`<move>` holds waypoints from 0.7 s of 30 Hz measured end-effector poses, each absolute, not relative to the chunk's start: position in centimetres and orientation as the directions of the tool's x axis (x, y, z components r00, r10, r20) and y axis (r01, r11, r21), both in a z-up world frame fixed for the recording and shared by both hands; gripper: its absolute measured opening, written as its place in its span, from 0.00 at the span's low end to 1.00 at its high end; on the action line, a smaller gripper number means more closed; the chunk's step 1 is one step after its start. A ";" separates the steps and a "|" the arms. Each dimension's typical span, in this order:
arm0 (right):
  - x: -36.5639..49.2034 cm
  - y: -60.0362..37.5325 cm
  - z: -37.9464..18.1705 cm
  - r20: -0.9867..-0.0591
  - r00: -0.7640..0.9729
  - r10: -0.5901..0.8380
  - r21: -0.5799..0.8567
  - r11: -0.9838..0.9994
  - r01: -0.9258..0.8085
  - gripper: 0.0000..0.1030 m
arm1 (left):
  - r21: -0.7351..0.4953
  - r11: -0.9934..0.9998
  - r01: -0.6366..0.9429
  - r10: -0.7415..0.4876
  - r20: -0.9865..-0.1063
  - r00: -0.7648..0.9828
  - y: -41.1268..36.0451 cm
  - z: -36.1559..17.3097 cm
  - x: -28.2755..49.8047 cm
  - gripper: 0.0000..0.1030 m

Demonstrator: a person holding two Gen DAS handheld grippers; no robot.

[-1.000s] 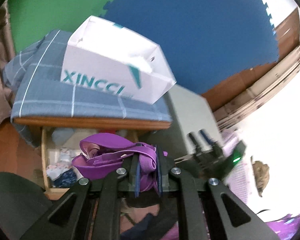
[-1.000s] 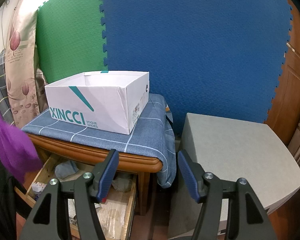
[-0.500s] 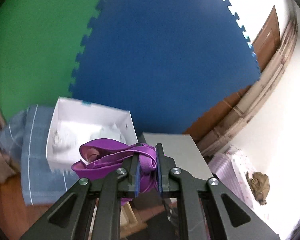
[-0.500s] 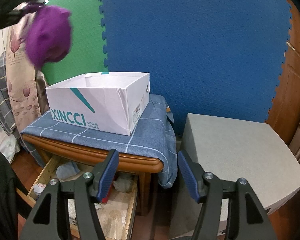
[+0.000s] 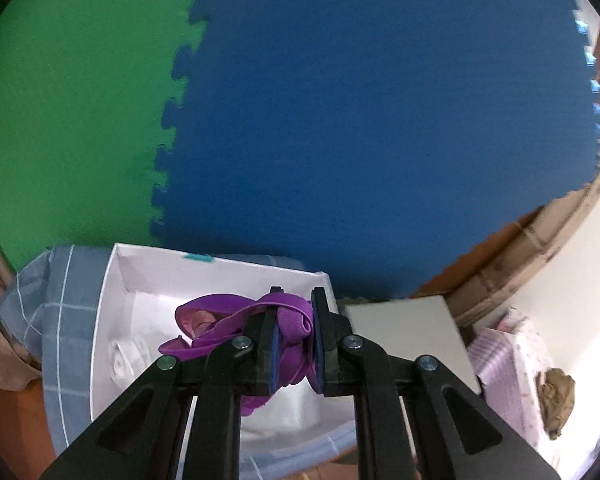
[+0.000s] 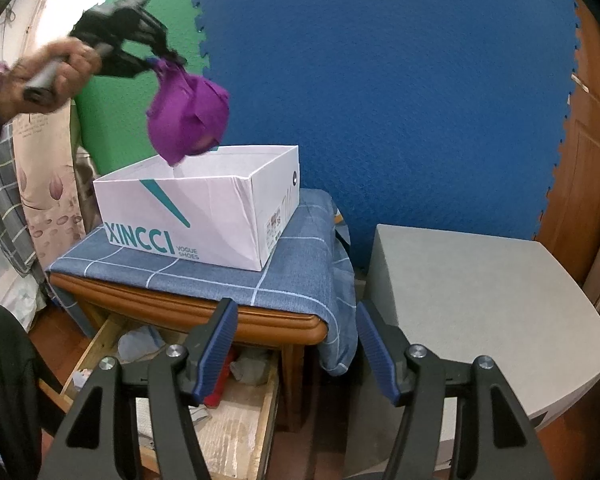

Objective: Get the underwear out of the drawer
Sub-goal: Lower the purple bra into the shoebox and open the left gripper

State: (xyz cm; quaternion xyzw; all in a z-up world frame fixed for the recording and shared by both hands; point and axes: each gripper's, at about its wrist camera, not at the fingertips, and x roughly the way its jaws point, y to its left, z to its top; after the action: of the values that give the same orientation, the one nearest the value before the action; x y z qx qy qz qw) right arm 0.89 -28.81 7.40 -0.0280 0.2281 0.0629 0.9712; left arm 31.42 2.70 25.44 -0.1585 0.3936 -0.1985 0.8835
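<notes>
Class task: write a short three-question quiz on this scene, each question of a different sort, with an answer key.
1. True or false: the left gripper holds the purple underwear.
2. What is the underwear above? A) drawer B) white shoebox C) grey cabinet
3. Fill in: the right gripper is ____ and holds nothing.

Key: 1 true; 2 B; 3 open.
</notes>
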 end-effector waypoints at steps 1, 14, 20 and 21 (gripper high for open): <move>0.9 -28.8 7.4 -0.447 0.888 0.110 -0.025 0.990 -0.135 0.61 | -0.428 0.876 0.220 -0.465 -0.634 0.618 2.8 24.9 32.1 0.11; 1.3 -29.2 7.2 -0.463 0.878 0.118 -0.003 0.991 -0.134 0.61 | -0.401 0.908 0.121 -0.392 -0.713 0.582 4.5 14.3 36.4 0.22; 1.3 -29.0 7.2 -0.468 0.877 0.110 -0.012 0.991 -0.131 0.61 | -0.316 0.945 0.088 -0.298 -0.716 0.631 4.1 14.1 34.6 0.85; 1.3 -29.0 7.2 -0.469 0.877 0.109 -0.013 0.991 -0.130 0.61 | -0.312 0.946 0.092 -0.294 -0.701 0.649 4.0 14.4 33.9 0.87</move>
State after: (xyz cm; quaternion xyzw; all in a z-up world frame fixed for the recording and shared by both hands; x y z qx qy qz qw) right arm 1.28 -28.97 7.23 -0.0222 0.2405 0.0619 0.9684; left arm 33.95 4.05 14.36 -0.1250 0.4047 -0.1074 0.8995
